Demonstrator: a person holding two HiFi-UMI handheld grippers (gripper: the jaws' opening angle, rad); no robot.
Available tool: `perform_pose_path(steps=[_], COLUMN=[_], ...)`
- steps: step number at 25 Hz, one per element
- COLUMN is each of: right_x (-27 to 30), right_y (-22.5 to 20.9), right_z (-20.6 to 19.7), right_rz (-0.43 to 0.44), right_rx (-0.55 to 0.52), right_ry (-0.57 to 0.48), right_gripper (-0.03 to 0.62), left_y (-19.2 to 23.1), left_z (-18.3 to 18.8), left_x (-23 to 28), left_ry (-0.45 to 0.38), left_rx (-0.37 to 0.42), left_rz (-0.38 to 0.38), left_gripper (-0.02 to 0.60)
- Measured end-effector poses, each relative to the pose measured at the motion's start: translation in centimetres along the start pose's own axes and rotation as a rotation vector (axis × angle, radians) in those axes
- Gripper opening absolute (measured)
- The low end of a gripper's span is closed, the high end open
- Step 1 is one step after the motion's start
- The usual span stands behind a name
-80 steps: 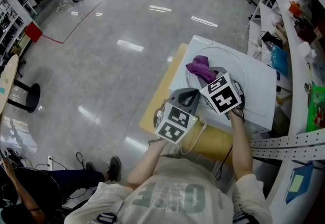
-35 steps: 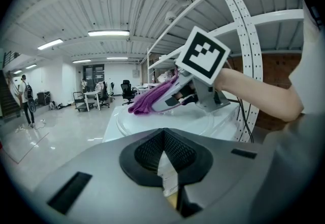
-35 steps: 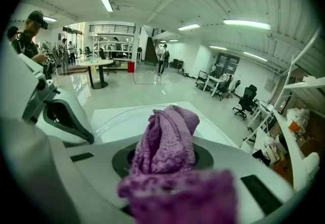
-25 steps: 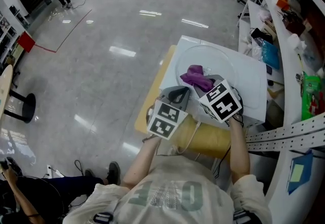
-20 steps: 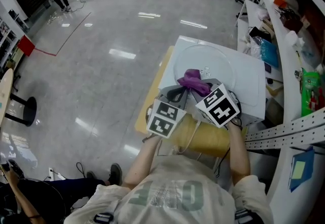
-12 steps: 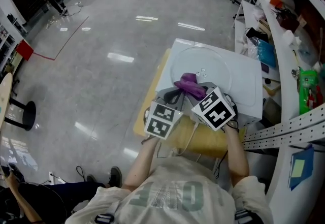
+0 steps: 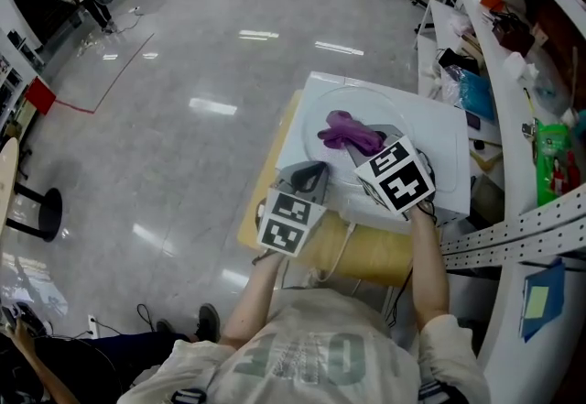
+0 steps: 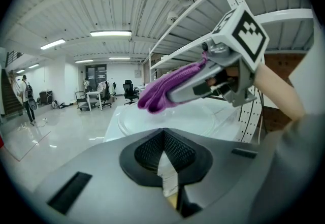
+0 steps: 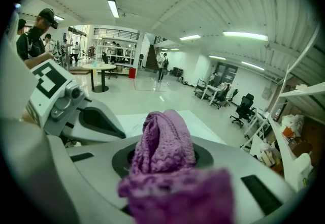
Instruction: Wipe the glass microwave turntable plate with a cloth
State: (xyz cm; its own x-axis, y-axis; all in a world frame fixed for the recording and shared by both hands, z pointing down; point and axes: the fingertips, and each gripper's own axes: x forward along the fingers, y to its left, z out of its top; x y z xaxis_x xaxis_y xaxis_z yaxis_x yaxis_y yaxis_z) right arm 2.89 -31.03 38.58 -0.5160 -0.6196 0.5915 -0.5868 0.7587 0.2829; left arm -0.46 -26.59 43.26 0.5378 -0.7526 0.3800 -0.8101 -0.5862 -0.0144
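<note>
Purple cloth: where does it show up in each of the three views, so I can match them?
Head view: the purple cloth is at upper centre, over the glass plate, at the tip of the right claw.
Left gripper view: centre, just above mid-height, sticking out of the right claw.
Right gripper view: lower centre, pinched between that claw's jaws.
Shared landmark: the white table.

A bunched purple cloth (image 7: 348, 131) sits over the flat, clear, round glass plate (image 7: 396, 111).
</note>
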Motion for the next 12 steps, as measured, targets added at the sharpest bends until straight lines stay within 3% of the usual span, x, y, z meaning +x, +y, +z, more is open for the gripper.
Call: perform_pose_path(steps=[5, 12], right_x=[0.9, 5.6], right_y=[-7.7, -12.7], right_z=[1.1, -1.5], right_rz=[-0.165, -0.223], right_rx=[0.047, 0.119], right_ry=[0.005, 0.114], right_gripper=[0.057, 0.057], left_y=[0.0, -0.1], left_z=[0.1, 0.0], left_x=[-0.1, 0.1], left_ry=[-0.002, -0.003], left_rx=[-0.002, -0.005], left_rz=[-0.003, -0.006], left_gripper=[0.000, 0.000])
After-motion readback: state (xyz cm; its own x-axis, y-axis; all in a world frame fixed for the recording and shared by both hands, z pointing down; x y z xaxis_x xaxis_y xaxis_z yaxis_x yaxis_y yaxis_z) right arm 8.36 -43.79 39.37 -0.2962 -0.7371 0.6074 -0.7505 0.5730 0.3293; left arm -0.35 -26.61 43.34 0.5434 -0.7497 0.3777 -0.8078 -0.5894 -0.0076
